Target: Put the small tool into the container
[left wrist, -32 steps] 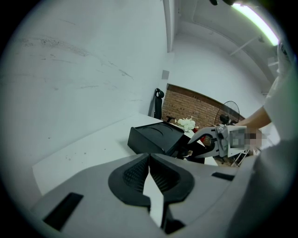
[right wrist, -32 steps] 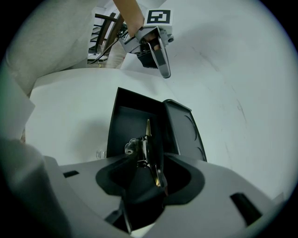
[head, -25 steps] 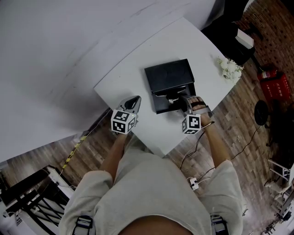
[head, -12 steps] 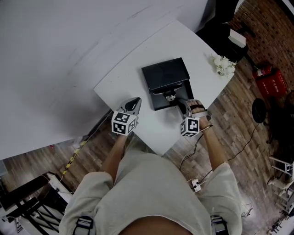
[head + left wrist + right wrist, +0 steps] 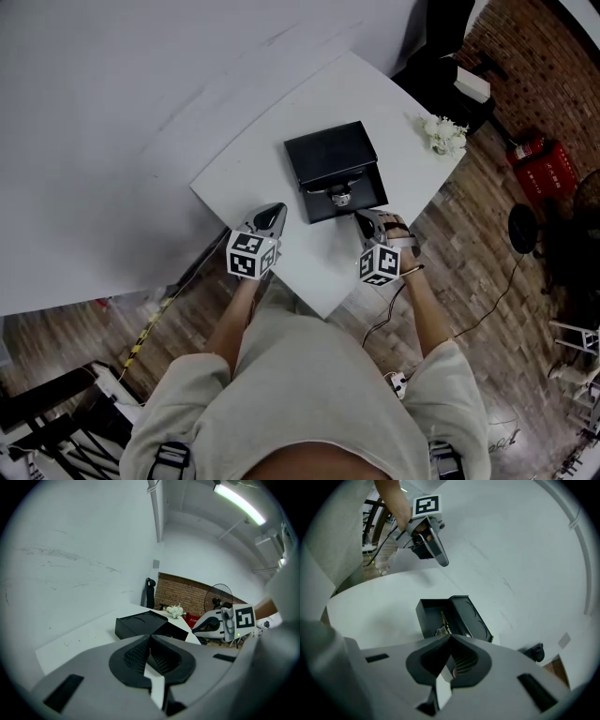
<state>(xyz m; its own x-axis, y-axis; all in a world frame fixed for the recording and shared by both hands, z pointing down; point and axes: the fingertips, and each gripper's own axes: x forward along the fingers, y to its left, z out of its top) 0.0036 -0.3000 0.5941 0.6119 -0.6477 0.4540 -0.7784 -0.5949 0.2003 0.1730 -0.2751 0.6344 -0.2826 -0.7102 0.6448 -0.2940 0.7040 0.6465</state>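
Observation:
A black box point(image 5: 336, 172) with its lid flipped back stands on the white table point(image 5: 281, 159). A small metal tool point(image 5: 339, 197) lies inside its open tray, seen as a thin brass and silver piece point(image 5: 443, 625) in the right gripper view. My right gripper point(image 5: 367, 222) is shut and empty, just in front of the box's near edge. My left gripper point(image 5: 272, 217) rests shut over the table to the left of the box, holding nothing. The box point(image 5: 147, 626) also shows ahead of the left jaws.
White flowers point(image 5: 441, 134) lie at the table's far right corner. The table edge is close under both grippers, with wooden floor below. A red case point(image 5: 539, 167) and cables lie on the floor to the right. A white wall runs along the left.
My right gripper has drawn back out of the box toward the table's near edge, leaving the small tool in the tray. Its jaws have closed. The left gripper stayed put.

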